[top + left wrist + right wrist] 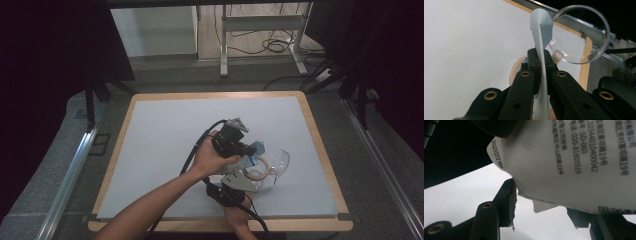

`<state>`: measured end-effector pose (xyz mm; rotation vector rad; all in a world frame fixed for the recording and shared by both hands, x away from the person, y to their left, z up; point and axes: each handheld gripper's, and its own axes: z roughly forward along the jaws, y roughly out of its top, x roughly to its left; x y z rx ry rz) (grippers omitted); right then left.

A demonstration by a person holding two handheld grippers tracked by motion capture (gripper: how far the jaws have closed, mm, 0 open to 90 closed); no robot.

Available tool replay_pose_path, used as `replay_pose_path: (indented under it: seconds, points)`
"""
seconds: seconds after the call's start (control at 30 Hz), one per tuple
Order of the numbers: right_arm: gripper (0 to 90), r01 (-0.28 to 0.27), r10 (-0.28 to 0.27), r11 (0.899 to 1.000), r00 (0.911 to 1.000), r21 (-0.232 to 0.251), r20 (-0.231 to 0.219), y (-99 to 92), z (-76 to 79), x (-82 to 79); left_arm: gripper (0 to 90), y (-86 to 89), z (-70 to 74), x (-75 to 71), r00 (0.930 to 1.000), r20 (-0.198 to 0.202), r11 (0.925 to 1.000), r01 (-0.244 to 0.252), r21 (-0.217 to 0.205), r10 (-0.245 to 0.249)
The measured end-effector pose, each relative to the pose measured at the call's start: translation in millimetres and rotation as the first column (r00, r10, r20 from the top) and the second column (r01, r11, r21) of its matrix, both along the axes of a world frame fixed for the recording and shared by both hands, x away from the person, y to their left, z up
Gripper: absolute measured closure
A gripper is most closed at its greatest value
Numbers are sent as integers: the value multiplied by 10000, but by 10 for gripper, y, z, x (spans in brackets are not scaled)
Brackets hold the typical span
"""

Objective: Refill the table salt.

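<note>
Left tool point(541, 65) pinches the sachet point(541, 27) edge, right tool point(541, 202) half-spread around its bottom; tear slowly over the clear cup point(584, 35).

On the surface point(165, 135), everything sits toward the near right part, well away from the far edge and the left edge. The left gripper point(248, 150) lies just behind the right gripper point(246, 176), which is closest to the near edge. A packet point(251, 156) stands between the left gripper's fingers point(535, 62), edge up. A roll of tape point(256, 169) lies just right of both grippers, and a clear cup point(279, 164) lies on its side right of the roll, touching it.
</note>
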<state>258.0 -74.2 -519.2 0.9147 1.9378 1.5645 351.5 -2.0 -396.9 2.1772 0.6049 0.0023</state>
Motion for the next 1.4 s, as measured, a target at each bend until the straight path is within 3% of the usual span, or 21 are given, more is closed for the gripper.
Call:
replay_pose_path:
  seconds: [0.1, 0.63, 0.83, 0.97, 1.2, 1.4]
  points:
    - [471, -18, 18, 10000, 10000, 7, 1, 27, -2, 7, 900, -16, 3, 10, 10000, 31, 9995, -1, 321, 0]
    - [478, 21, -21, 10000, 10000, 68, 32, 62, 25, -2, 900, -46, 51, 62, 9985, -287, 9948, 499, 883, -475]
    - [479, 167, -166, 9996, 9999, 215, -18, 70, 31, 10, 900, -93, 53, 92, 9975, -393, 9910, 623, 1184, -580]
    - [479, 259, -256, 9991, 9996, 345, -109, 92, 23, 37, 900, -130, 50, 106, 9981, -199, 9823, 615, 1772, -590]
    - [480, 533, -523, 9967, 9985, 617, -170, 115, 51, 41, 900, -191, 92, 80, 9975, -121, 9781, 700, 1962, -690]
    - [481, 518, -511, 9973, 9986, 521, -155, 86, 61, 51, 900, -208, 83, 100, 9974, -148, 9784, 716, 1939, -701]
